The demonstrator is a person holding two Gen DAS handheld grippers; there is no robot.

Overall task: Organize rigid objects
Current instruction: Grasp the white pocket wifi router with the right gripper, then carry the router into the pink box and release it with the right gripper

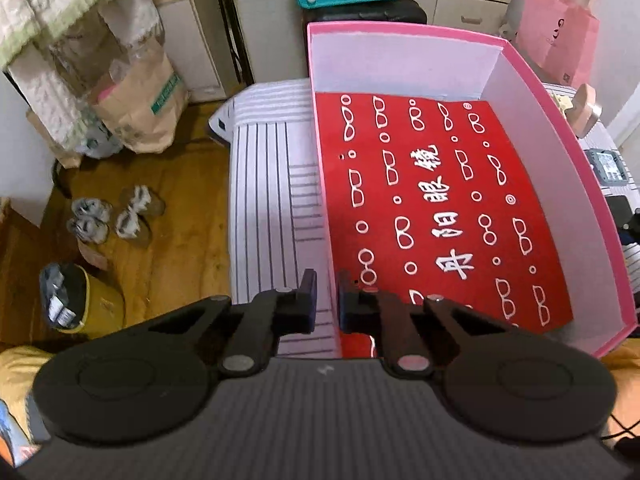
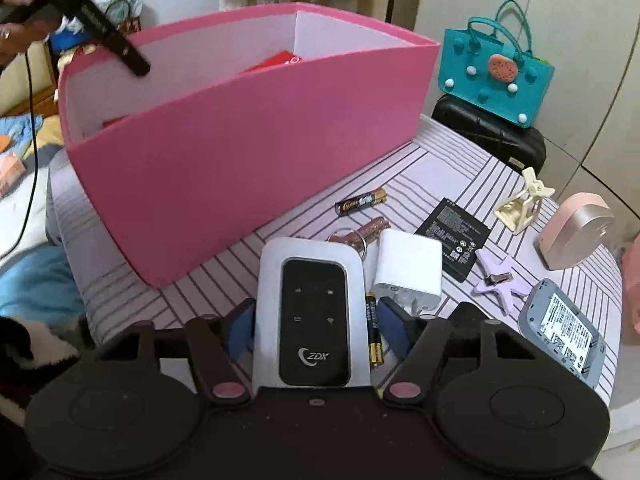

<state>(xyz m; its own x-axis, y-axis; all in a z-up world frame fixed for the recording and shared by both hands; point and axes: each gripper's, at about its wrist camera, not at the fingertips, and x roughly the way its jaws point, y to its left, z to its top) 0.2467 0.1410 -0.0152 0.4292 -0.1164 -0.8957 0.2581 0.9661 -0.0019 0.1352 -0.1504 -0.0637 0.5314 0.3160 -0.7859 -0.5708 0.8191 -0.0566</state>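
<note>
A pink box with white inner walls stands on the striped table, a red cloth printed with glasses lying on its floor. My left gripper is shut on the box's left wall, one finger on each side. From the right wrist view one of its black fingers shows at the box rim, held by a hand. My right gripper straddles a white ZDX pocket router lying flat. An AA battery lies between the router and the right finger, so the pads do not clamp it.
On the striped cloth lie another AA battery, a key ring, a white charger, a flat black battery, a purple star clip, a cream claw clip and a grey cover. Slippers sit on the floor.
</note>
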